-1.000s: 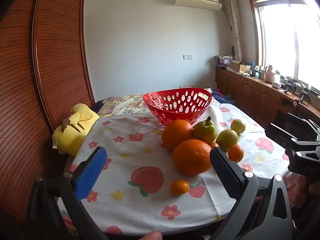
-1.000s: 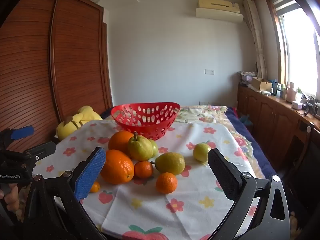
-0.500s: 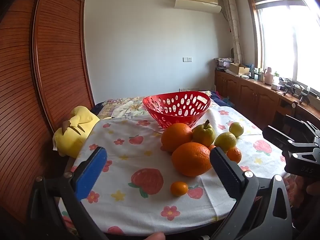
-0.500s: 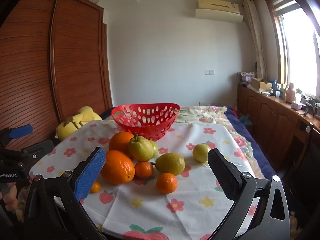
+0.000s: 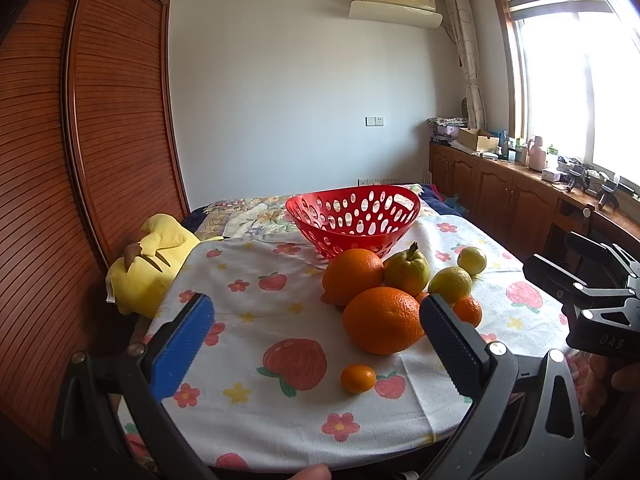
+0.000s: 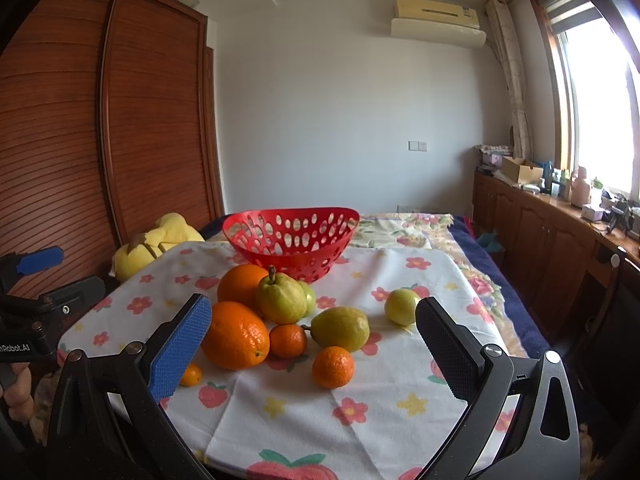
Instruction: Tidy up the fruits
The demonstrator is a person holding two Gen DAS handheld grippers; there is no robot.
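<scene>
A red perforated basket [image 5: 354, 216] [image 6: 292, 236] stands empty at the back of the table. In front of it lie two large oranges [image 5: 382, 320] [image 6: 236, 334], a green pear [image 5: 406, 272] [image 6: 280, 298], a lemon [image 5: 450, 284] [image 6: 340, 328], a small green fruit [image 6: 402, 306] and small mandarins [image 6: 332, 366] [image 5: 358, 378]. My left gripper [image 5: 316, 344] is open, low at the table's front left, with the front orange by its right finger. My right gripper [image 6: 314, 348] is open at the front right, framing the fruit pile. Neither holds anything.
A fruit-print tablecloth [image 5: 248, 280] covers the table. A yellow plush toy [image 5: 148, 268] lies at its left edge against a wooden wardrobe [image 5: 80, 160]. Low wooden cabinets [image 6: 560, 232] with clutter run along the right wall under the window.
Almost nothing. The left view has drifted slightly, so the fruits sit a touch lower in it. Both grippers stay open and empty.
</scene>
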